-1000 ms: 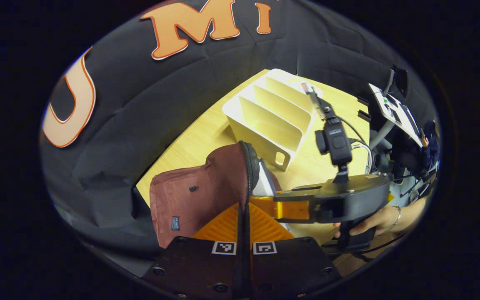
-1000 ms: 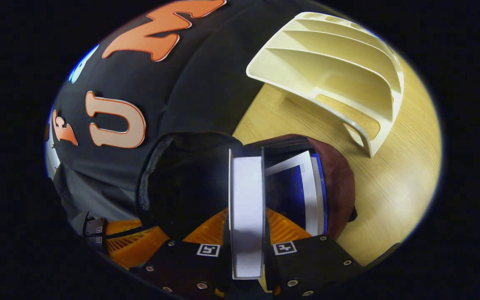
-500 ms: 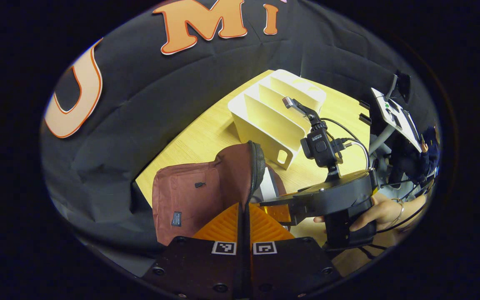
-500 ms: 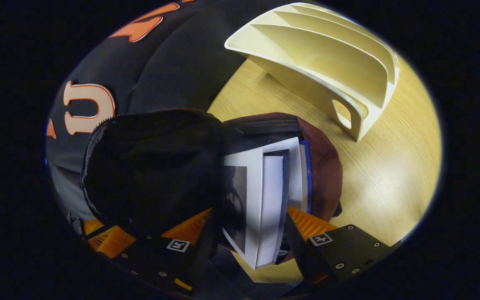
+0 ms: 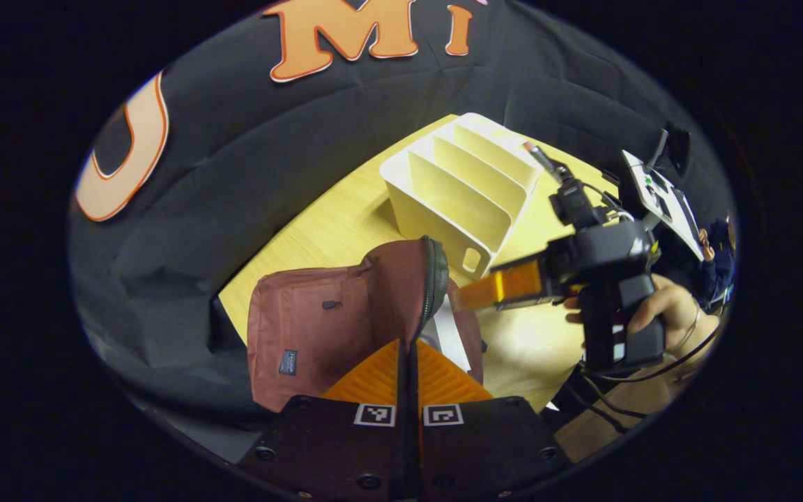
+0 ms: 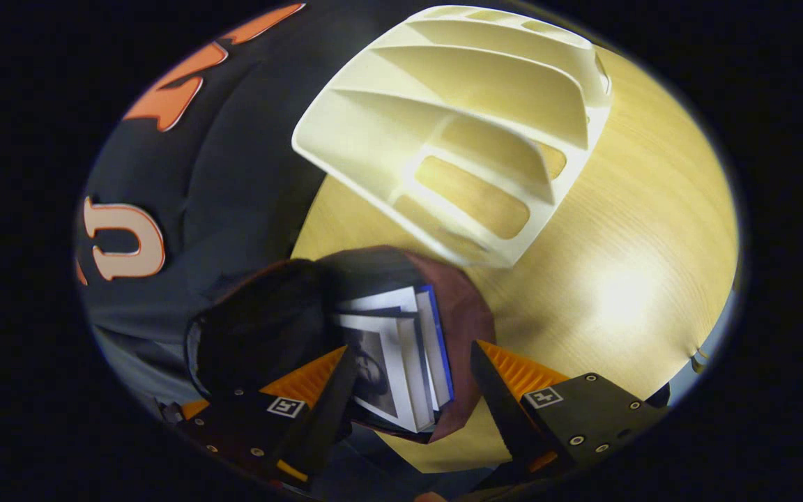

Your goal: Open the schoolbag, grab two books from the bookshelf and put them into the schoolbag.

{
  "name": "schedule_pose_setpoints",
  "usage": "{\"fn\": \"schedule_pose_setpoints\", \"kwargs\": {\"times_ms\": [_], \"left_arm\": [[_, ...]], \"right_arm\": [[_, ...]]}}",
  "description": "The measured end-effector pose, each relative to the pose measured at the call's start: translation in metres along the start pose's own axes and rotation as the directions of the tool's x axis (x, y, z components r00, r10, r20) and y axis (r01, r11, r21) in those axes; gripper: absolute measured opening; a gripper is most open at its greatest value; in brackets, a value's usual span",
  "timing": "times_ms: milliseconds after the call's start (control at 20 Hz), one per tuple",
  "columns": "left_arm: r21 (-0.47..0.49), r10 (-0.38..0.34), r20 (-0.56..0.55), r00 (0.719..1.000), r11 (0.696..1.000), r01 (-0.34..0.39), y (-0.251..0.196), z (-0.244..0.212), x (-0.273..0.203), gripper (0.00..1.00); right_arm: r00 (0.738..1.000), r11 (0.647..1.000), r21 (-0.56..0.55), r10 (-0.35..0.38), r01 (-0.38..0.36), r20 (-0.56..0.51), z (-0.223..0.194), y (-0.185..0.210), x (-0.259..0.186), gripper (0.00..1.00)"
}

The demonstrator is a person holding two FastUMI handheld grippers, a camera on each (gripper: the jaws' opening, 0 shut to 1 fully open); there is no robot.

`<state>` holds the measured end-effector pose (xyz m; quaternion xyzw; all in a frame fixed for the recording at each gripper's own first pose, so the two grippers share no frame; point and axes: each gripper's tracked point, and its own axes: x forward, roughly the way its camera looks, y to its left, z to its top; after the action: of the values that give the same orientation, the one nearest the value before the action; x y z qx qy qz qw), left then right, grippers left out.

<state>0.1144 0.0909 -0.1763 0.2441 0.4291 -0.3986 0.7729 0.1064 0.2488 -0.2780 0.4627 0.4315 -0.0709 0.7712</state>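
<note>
Right gripper (image 6: 408,390) open above books (image 6: 401,355).

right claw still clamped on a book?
No: in the right gripper view the right claw is open, its fingers apart, and both books sit in the schoolbag.

- Lower parts of the two books (image 6: 401,355) are hidden inside the schoolbag (image 6: 461,314); only their top edges show.
- Bookshelf (image 6: 457,132) near corner blurred in the right gripper view.
- Left claw (image 5: 408,362) fingers pressed together over the schoolbag's zip edge; the contact itself is hidden.
- Right claw (image 5: 471,296) fingertips, beside the schoolbag, too small to judge.
</note>
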Motion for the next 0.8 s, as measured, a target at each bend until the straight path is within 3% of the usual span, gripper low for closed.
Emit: {"fn": "schedule_pose_setpoints", "kwargs": {"times_ms": [200, 400, 450, 500, 700, 750, 800], "left_arm": [[-0.072, -0.007, -0.017, 1.0, 0.997, 0.006, -0.006, -0.009, 0.013, 0.01], [-0.158, -0.042, -0.037, 0.998, 0.987, 0.036, -0.032, -0.011, 0.021, 0.08], [-0.183, -0.048, -0.038, 0.998, 0.982, 0.041, -0.041, -0.011, 0.026, 0.19], [-0.211, -0.047, -0.033, 0.998, 0.977, 0.039, -0.049, -0.009, 0.028, 0.2], [-0.365, -0.011, 0.013, 1.0, 0.931, 0.015, -0.087, 0.006, 0.039, 0.82], [-0.411, -0.001, 0.033, 0.999, 0.911, 0.014, -0.1, 0.011, 0.042, 0.89], [-0.456, 0.02, 0.053, 0.998, 0.89, 0.007, -0.111, 0.022, 0.041, 0.89]], "right_arm": [[0.999, 0.999, 0.04, -0.005, 0.003, 0.053, 0.055, -0.038, -0.036, 0.97], [0.999, 1.0, -0.005, -0.031, 0.031, 0.023, 0.097, -0.084, -0.065, 0.98], [0.999, 0.999, -0.022, -0.038, 0.038, 0.007, 0.108, -0.095, -0.071, 0.98], [0.999, 0.998, -0.046, -0.047, 0.046, -0.011, 0.109, -0.099, -0.077, 0.98], [0.993, 0.979, -0.194, -0.087, 0.069, -0.086, 0.14, -0.133, -0.103, 0.98], [0.991, 0.969, -0.237, -0.092, 0.068, -0.092, 0.148, -0.138, -0.11, 0.98], [0.991, 0.958, -0.279, -0.095, 0.065, -0.097, 0.155, -0.142, -0.118, 0.98]]}}
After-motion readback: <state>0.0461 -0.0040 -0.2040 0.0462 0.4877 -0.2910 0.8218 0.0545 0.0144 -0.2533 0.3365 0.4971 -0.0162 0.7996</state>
